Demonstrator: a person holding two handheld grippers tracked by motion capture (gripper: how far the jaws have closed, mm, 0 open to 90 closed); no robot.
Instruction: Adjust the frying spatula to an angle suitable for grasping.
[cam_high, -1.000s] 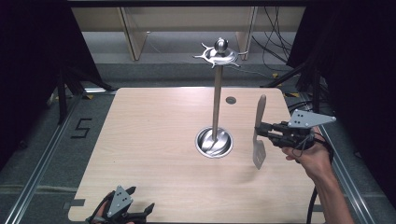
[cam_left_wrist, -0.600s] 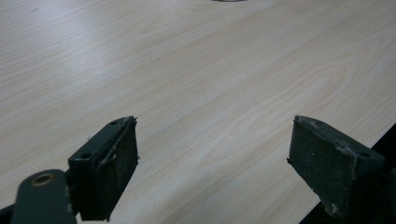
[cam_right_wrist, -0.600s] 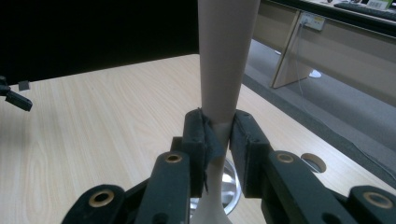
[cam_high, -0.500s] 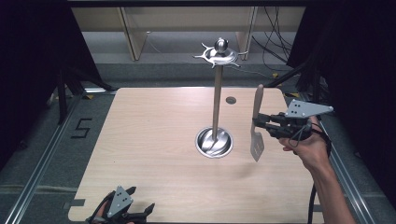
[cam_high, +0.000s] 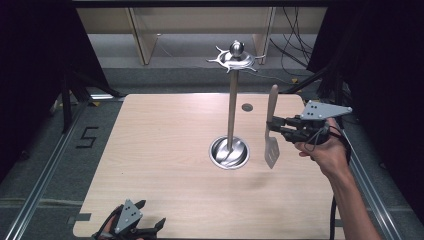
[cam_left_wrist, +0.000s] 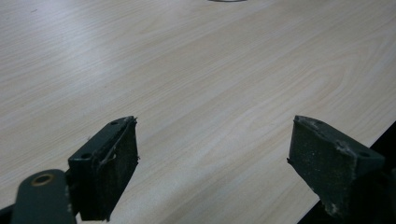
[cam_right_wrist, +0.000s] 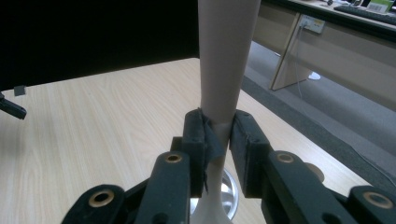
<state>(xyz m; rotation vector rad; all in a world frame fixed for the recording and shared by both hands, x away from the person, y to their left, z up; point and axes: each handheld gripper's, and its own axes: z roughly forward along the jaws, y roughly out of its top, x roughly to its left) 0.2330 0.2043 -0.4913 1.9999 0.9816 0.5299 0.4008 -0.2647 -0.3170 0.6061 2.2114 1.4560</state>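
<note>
High view: right gripper (cam_high: 272, 127) clamps the spatula (cam_high: 271, 131) by its wooden handle, upright (blade down) above the table (cam_high: 165, 150), right of the utensil stand (cam_high: 231, 105). Left gripper (cam_high: 150, 226), jaws apart, rests at the near edge.

High view: fixed above near table (cam_high: 165, 150) edge, looks fwd/down, far. Left gripper view: low, close over tabletop, along its jaws. Right gripper view: very close along jaws. All share table; stand base (cam_high: 229, 152) in each.
</note>
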